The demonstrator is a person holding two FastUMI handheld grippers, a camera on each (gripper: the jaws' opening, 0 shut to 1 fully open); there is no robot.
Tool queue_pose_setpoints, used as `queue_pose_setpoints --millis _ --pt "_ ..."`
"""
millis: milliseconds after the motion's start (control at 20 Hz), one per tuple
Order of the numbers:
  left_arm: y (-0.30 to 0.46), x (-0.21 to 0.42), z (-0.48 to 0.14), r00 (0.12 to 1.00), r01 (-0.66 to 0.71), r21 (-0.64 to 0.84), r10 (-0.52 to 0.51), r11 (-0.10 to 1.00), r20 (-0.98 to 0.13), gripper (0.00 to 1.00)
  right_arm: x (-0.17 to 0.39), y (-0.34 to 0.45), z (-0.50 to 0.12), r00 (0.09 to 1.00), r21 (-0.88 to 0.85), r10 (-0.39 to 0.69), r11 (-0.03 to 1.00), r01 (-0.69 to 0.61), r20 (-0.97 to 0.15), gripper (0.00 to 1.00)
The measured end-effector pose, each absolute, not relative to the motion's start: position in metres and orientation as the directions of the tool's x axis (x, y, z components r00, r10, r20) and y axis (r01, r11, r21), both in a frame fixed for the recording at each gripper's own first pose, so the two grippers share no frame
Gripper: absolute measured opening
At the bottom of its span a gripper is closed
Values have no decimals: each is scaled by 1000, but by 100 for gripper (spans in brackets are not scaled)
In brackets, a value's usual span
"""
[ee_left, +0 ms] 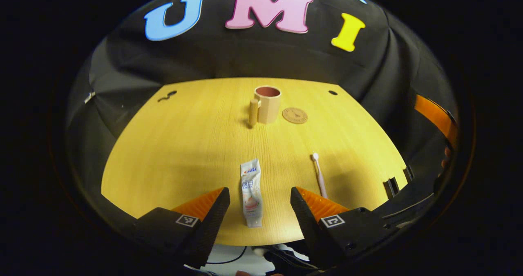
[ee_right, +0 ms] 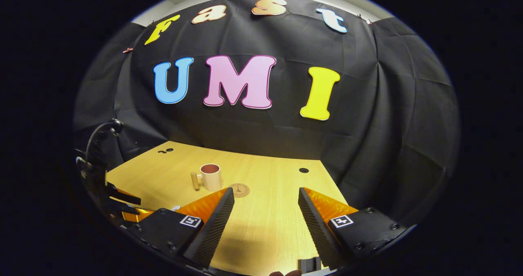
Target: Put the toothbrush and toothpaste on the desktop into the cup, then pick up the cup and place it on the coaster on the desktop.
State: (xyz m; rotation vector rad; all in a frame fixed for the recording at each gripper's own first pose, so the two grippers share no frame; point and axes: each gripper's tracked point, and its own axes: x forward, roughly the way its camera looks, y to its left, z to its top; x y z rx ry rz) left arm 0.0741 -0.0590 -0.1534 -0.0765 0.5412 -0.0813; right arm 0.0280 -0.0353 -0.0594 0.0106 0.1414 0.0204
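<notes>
A white toothpaste tube point(ee_left: 251, 192) lies lengthwise on the yellow desktop point(ee_left: 184, 145), right between the fingers of my open left gripper point(ee_left: 260, 200), which hovers over its near end. A pink toothbrush point(ee_left: 319, 175) lies to the tube's right, head pointing away. Farther back stands a tan cup point(ee_left: 267, 103) with a handle on its left, and a round brown coaster point(ee_left: 294, 115) lies just right of it. My right gripper point(ee_right: 265, 214) is open and holds nothing, above the desktop's near right part. From there the cup point(ee_right: 211, 176) and coaster point(ee_right: 239, 190) sit ahead to the left.
Small dark holes mark the desktop's far corners point(ee_left: 333, 92) point(ee_left: 167, 96). The left gripper point(ee_right: 118, 202) appears at the left edge of the right gripper view. The right gripper point(ee_left: 437, 119) shows at the right edge of the left gripper view. Black cloth walls surround the table.
</notes>
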Motion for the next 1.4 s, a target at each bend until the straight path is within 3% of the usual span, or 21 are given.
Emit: queue_pose_setpoints --millis 250,750,900,1050,1100,1400 --pt "-51 108 -190 783 11 -141 -96 990 -614 86 41 -58 -72 985 20 12 1000 -9 -175 97" --pt "-47 144 -232 676 55 -60 -81 997 -732 76 55 -81 -88 976 34 7 999 1 -216 97" --pt "-52 143 -242 645 48 -64 -80 997 -760 55 55 -82 -90 976 29 7 1000 -1 -219 97" --pt "-53 142 -242 638 47 -52 -70 998 -767 47 52 -80 -91 974 25 16 1000 -10 -228 97" --pt "-53 141 -242 634 43 -49 -65 998 -771 29 51 -79 -92 973 26 20 1000 -14 -232 97" --pt "-52 134 -247 546 104 -35 -86 994 -833 29 37 -56 -92 968 51 42 998 -30 -248 97"
